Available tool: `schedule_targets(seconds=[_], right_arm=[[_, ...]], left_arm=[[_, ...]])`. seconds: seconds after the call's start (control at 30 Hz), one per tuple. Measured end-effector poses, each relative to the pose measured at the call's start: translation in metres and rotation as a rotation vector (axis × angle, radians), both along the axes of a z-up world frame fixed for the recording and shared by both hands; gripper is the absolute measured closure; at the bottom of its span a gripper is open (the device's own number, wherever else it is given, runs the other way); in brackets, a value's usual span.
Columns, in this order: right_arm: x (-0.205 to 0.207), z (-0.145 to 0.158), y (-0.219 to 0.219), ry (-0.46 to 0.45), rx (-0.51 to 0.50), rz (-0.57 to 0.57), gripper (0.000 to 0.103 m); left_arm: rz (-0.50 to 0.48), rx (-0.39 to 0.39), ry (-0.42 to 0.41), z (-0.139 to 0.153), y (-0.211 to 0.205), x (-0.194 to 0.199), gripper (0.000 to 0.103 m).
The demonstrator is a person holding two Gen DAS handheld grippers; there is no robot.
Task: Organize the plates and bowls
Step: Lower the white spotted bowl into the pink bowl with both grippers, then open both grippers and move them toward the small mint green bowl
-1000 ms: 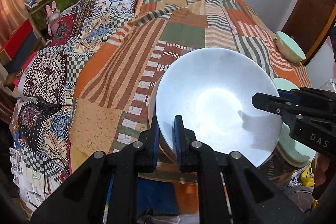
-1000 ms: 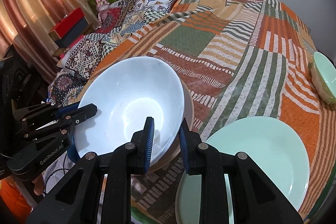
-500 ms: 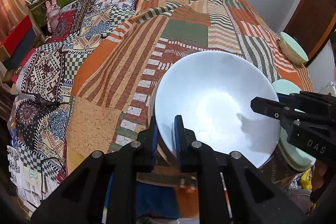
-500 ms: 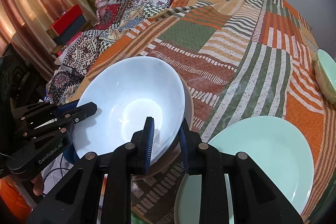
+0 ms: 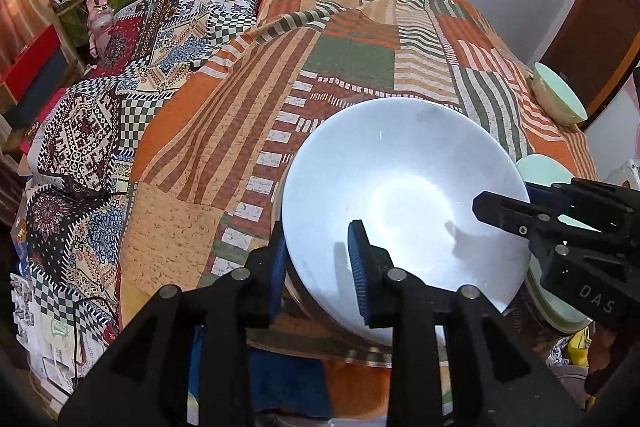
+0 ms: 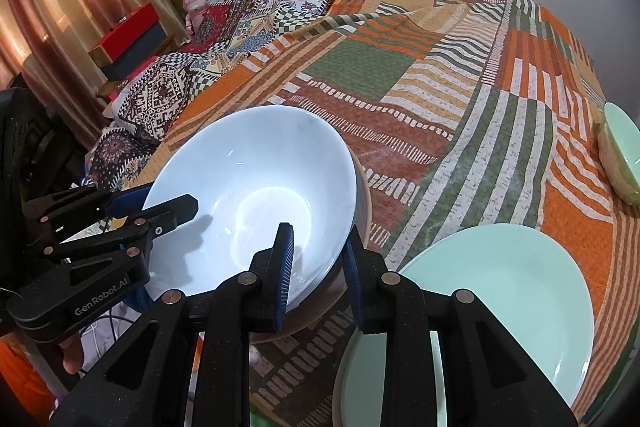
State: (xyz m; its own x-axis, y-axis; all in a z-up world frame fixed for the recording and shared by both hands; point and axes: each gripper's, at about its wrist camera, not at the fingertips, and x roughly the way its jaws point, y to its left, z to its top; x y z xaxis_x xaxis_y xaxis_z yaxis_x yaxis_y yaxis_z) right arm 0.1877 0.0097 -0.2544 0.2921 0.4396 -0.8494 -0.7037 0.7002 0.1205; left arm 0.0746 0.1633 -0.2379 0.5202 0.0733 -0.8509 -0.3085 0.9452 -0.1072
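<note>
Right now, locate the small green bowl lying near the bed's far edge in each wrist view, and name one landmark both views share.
Left wrist view: the small green bowl sits at the upper right, on the striped bedspread's edge near the brown door.
Right wrist view: the bowl is at the far right edge, partly cut off.
Shared landmark: the large white bowl in the foreground of both.

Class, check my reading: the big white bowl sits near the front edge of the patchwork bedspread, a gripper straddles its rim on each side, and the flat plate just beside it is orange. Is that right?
One detail is wrong: the flat plate beside the white bowl is pale mint green, not orange, as the right wrist view shows. The orange is in the bedspread. The rest stands.
</note>
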Motion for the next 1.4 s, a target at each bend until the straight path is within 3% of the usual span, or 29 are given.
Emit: schedule_targets(seconds=[0.9,1.07,1.4], right_arm=[[-0.001,0.004,-0.003,-0.039,-0.036,0.002,0.079],[-0.005,0.009,-0.004,-0.038,-0.013,0.012,0.079],[-0.004,0.035,-0.031,-0.07,0.053,-0.029,0.076]], left_arm=[[0.021,0.027,0.019,0.001,-0.005,0.005,0.073],[0.048,0.021,-0.023,0.014,-0.002,-0.001,0.054],[-0.006,0.095,-0.118,0.058,-0.024,-0.001,0.051]])
